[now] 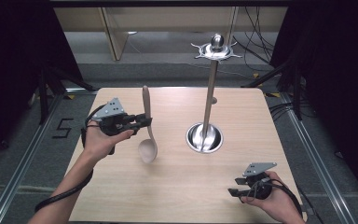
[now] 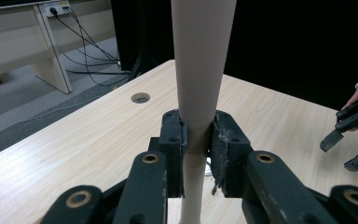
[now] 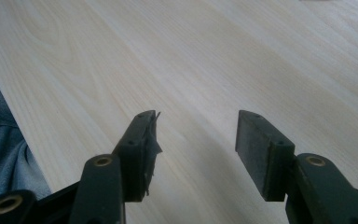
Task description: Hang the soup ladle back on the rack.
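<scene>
left tongs clamping wooden spoon, handle top cut off, bowl hidden

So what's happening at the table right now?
The left claw is shut on the handle of a wooden spoon, holding it upright above the table with the bowl end down. The right claw sits open and empty, low over the table's near right corner. A metal utensil stand rises from its round base nearby, nothing hanging on it.

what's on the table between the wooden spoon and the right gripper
Nothing: in the high view only bare table lies between the wooden spoon and the right gripper. The metal stand sits off to the side.
</scene>
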A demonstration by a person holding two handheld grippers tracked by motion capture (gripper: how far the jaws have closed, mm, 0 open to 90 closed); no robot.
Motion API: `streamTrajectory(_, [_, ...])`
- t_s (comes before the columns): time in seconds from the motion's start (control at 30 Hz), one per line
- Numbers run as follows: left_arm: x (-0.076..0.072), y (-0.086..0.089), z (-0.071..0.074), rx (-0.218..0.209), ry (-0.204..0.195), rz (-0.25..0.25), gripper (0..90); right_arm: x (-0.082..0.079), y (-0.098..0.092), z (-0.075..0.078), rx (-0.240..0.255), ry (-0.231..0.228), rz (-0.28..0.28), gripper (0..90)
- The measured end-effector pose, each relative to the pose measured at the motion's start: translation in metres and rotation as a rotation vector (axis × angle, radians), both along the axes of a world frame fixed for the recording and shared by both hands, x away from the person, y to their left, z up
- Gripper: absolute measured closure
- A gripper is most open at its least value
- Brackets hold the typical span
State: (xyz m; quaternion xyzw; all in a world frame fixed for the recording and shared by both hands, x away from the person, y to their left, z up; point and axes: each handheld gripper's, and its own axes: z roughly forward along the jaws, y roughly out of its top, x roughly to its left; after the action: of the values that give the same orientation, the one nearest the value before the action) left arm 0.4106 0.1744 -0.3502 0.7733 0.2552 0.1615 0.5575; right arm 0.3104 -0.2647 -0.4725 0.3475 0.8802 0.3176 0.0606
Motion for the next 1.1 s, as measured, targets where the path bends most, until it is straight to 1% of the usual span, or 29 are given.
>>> streamTrajectory(0.07, [0.001, -0.001, 0.001, 0.011, -0.003, -0.006, 74.8, 0.000, 0.000, 0.000, 0.000, -0.002, 0.001, 48.7])
streamTrajectory(0.1, [0.002, -0.001, 0.001, 0.010, -0.003, -0.008, 74.8, 0.000, 0.000, -0.001, 0.008, -0.015, -0.005, 48.7])
streamTrajectory(0.23, [0.004, -0.001, 0.003, 0.020, -0.008, -0.015, 74.8, 0.000, 0.000, -0.001, 0.008, -0.016, -0.003, 48.7])
streamTrajectory(0.27, [0.005, -0.001, 0.003, 0.021, -0.007, -0.016, 74.7, 0.000, -0.001, 0.000, 0.001, -0.001, 0.002, 48.7])
streamTrajectory(0.3, [0.006, -0.001, 0.003, 0.024, -0.006, -0.016, 74.7, 0.000, -0.001, 0.000, 0.003, -0.008, -0.002, 48.7])
streamTrajectory(0.33, [0.006, -0.001, 0.004, 0.023, -0.007, -0.017, 74.7, 0.000, 0.000, 0.001, 0.008, 0.002, -0.010, 48.7])
streamTrajectory(0.43, [0.008, -0.002, 0.005, 0.026, -0.009, -0.022, 74.7, 0.000, 0.000, 0.001, 0.007, 0.003, -0.012, 48.7])
streamTrajectory(0.53, [0.009, -0.002, 0.006, 0.028, -0.013, -0.033, 74.7, 0.000, 0.000, 0.001, 0.007, 0.001, -0.011, 48.7])
streamTrajectory(0.67, [0.013, 0.000, 0.007, 0.026, -0.007, -0.039, 74.7, 0.000, 0.000, 0.001, 0.007, 0.002, -0.012, 48.7])
streamTrajectory(0.7, [0.014, -0.001, 0.007, 0.018, -0.008, -0.042, 74.7, -0.001, 0.000, 0.001, 0.007, 0.001, -0.015, 48.7])
streamTrajectory(0.87, [0.019, -0.001, 0.008, 0.023, -0.009, -0.052, 74.7, -0.001, 0.000, 0.001, 0.005, 0.001, -0.014, 48.7])
streamTrajectory(0.9, [0.019, -0.002, 0.009, 0.025, -0.008, -0.052, 74.7, 0.000, -0.001, 0.001, 0.001, -0.011, -0.006, 48.7])
streamTrajectory(0.93, [0.020, -0.002, 0.010, 0.024, -0.008, -0.053, 74.7, -0.001, 0.000, 0.001, 0.004, 0.000, -0.013, 48.7])
streamTrajectory(1.0, [0.021, -0.003, 0.011, 0.023, -0.009, -0.058, 74.7, -0.001, 0.000, 0.002, 0.001, 0.000, -0.022, 48.7])
streamTrajectory(1.1, [0.023, -0.005, 0.014, 0.026, -0.010, -0.066, 74.7, -0.001, -0.001, 0.002, 0.004, 0.004, -0.020, 48.7])
